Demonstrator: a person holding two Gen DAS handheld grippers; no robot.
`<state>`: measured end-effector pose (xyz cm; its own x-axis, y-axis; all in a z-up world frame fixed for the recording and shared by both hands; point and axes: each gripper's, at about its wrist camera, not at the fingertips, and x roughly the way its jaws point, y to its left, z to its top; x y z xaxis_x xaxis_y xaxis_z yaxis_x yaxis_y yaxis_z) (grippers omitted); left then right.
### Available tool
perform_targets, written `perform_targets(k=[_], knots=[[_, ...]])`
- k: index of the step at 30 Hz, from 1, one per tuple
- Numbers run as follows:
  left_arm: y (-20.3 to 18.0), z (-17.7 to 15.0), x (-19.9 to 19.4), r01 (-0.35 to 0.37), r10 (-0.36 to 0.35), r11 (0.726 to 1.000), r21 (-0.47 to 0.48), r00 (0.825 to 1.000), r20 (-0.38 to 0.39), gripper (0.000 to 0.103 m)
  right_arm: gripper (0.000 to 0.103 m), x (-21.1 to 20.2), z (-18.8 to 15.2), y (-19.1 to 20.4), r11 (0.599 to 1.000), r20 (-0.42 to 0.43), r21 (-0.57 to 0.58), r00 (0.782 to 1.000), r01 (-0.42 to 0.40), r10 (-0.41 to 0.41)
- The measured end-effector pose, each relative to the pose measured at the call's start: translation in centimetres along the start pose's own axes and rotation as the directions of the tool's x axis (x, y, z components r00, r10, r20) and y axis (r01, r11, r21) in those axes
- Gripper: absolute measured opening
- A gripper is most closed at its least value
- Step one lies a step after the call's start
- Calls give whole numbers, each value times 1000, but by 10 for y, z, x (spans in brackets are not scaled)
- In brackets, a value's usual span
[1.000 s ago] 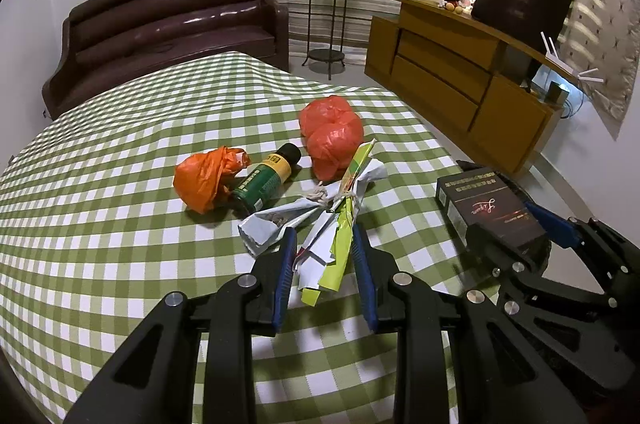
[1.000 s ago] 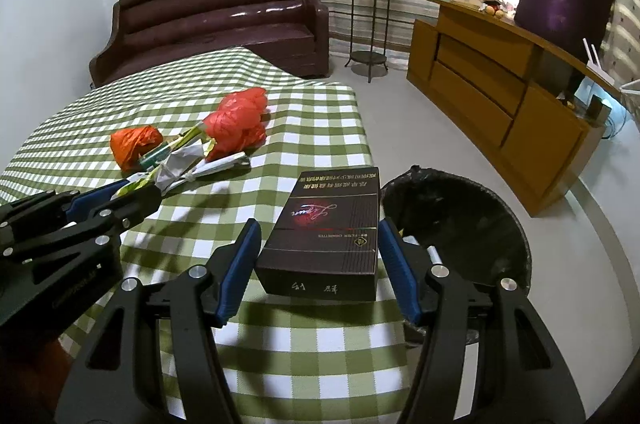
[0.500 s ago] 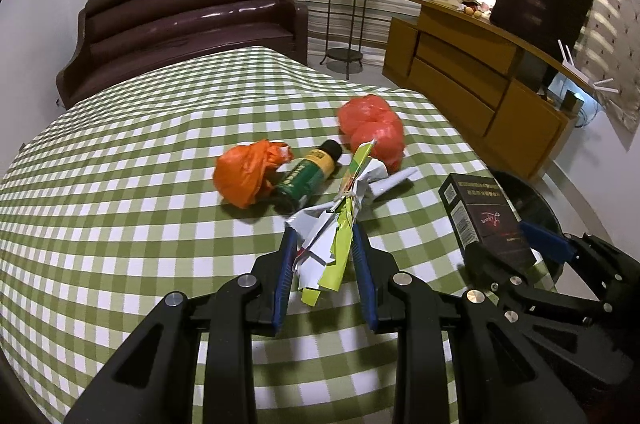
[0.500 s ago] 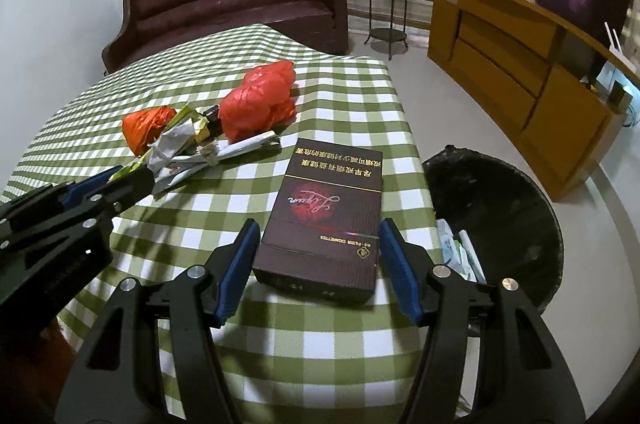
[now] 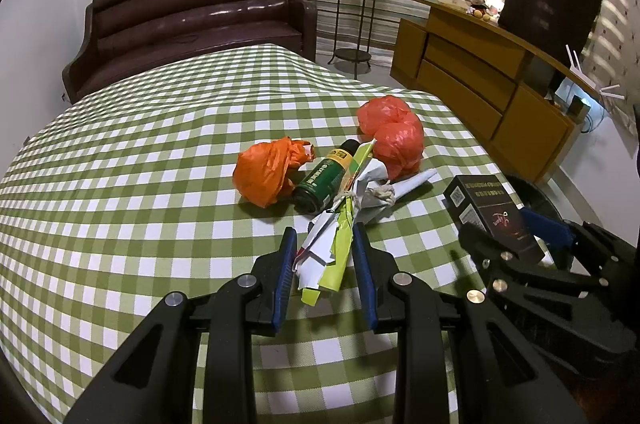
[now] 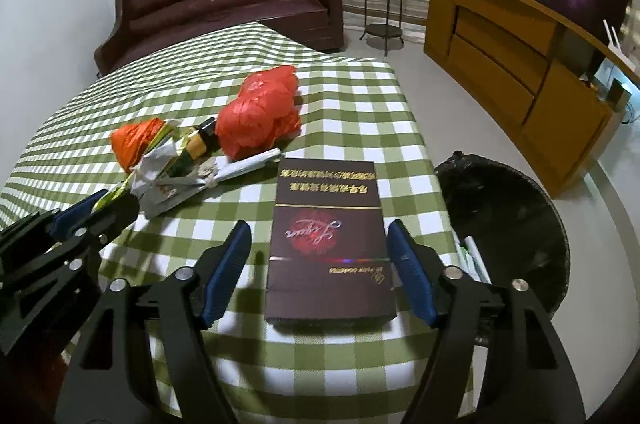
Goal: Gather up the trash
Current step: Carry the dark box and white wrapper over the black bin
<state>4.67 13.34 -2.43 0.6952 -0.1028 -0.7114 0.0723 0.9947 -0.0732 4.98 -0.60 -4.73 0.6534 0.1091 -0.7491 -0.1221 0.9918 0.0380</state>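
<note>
My left gripper (image 5: 325, 256) is shut on a tied bundle of white and yellow-green paper scraps (image 5: 340, 236) on the green checked table (image 5: 140, 184). Beyond it lie an orange bag (image 5: 268, 172), a green spray can (image 5: 324, 176) and a red bag (image 5: 394, 136). My right gripper (image 6: 320, 248) is open around a dark maroon box (image 6: 328, 236) lying near the table's right edge; neither finger touches it. The box also shows in the left wrist view (image 5: 492, 216). A black-lined trash bin (image 6: 508, 228) stands on the floor right of the table.
A brown sofa (image 5: 192, 20) stands behind the table. A wooden sideboard (image 5: 480, 96) runs along the right wall. A metal plant stand (image 5: 356, 4) is at the back. The bin holds some white items (image 6: 472, 256).
Both grippers rose and tilted, and both views shifted. The paper bundle's far end moved with my left gripper. The right jaws stay spread around the box.
</note>
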Motion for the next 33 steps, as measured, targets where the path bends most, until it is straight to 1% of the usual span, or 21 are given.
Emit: perform_targets(k=[1,6,10,15,21,27,33], knots=[[0,0,0,-1,1,1000,-2,1000,0,29,55,1,1,0,1000,-6,-4,1000,4,-4],[1,1,0,-7,7,1000,-5,1000,0,29,54,-1,-1,3,1000,6,-29,1000,10,-10],[2,1,0,-4,4,1000,-2,1000,3,29,54,-9,-4,5,999,40,-48,999,18,-16],[-6,3,-7,1,-1,1000,1,1000,23,29,54,-21,-4,-4,999,77,-42,997,28,-24],[-26,8,-12,19,-20,1000,17,999,47,29,54,-37,-3,-31,998,118,-2,991,60,-60],[-55,11,-12,40,-42,998,44,997,63,29,54,-47,-6,-69,992,148,50,981,116,-122],[-88,13,-6,68,-74,994,83,995,65,29,54,-52,-10,-108,978,166,98,966,184,-199]])
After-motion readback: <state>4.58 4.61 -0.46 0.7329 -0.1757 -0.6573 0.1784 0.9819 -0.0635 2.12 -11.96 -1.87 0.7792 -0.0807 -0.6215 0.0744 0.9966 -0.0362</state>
